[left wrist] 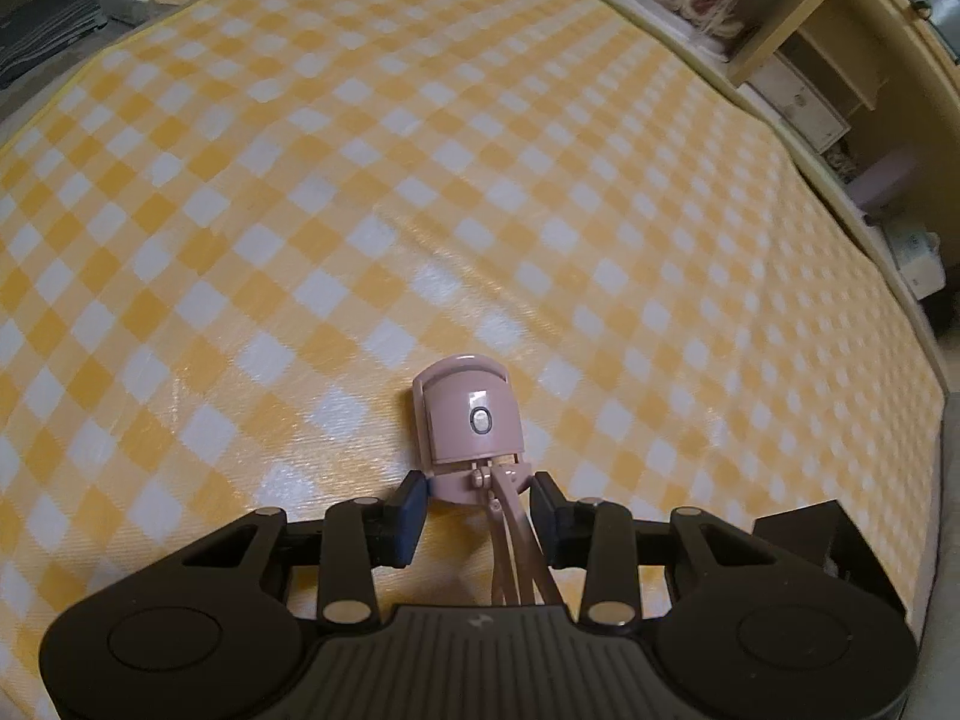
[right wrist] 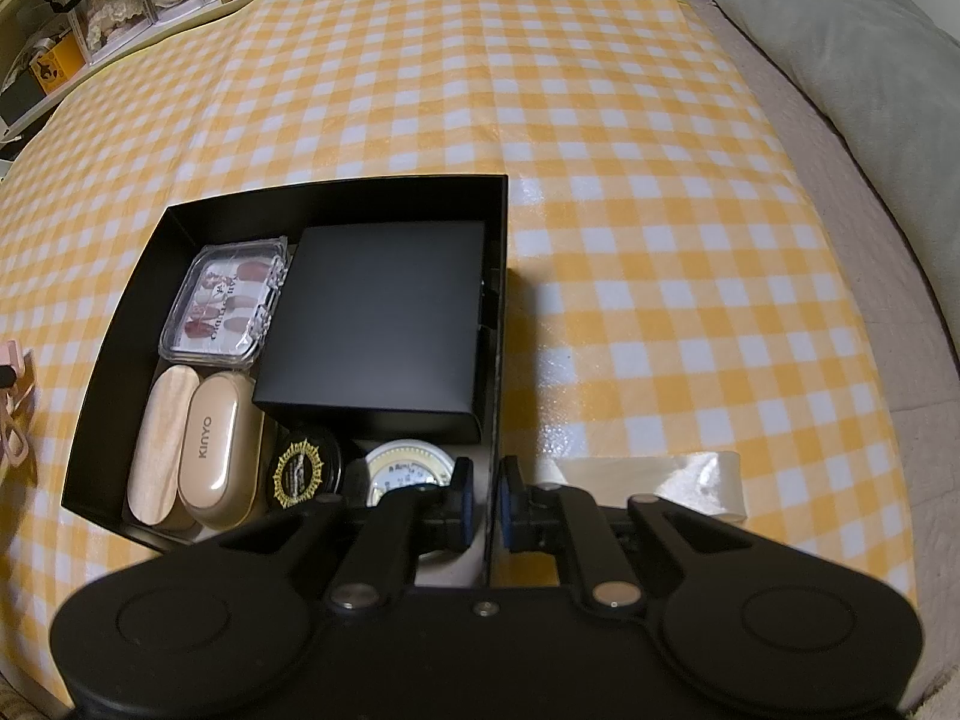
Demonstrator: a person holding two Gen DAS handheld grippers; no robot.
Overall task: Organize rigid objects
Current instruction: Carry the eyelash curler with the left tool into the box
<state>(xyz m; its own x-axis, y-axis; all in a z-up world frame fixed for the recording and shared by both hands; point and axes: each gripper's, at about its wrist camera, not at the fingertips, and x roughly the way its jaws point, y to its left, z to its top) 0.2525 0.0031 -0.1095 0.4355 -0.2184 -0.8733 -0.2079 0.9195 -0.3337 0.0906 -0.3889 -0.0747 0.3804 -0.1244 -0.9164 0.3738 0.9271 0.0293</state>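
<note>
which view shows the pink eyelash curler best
The left wrist view: the pink eyelash curler lies centred on the checked cloth between the left gripper's pads. The right wrist view catches only a pink sliver at its left edge.

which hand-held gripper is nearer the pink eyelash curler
Left. The left hand-held gripper has the pink eyelash curler between its fingers on the checked cloth. The right hand-held gripper is clamped on the black box's wall, with the curler beyond the box's far side.
</note>
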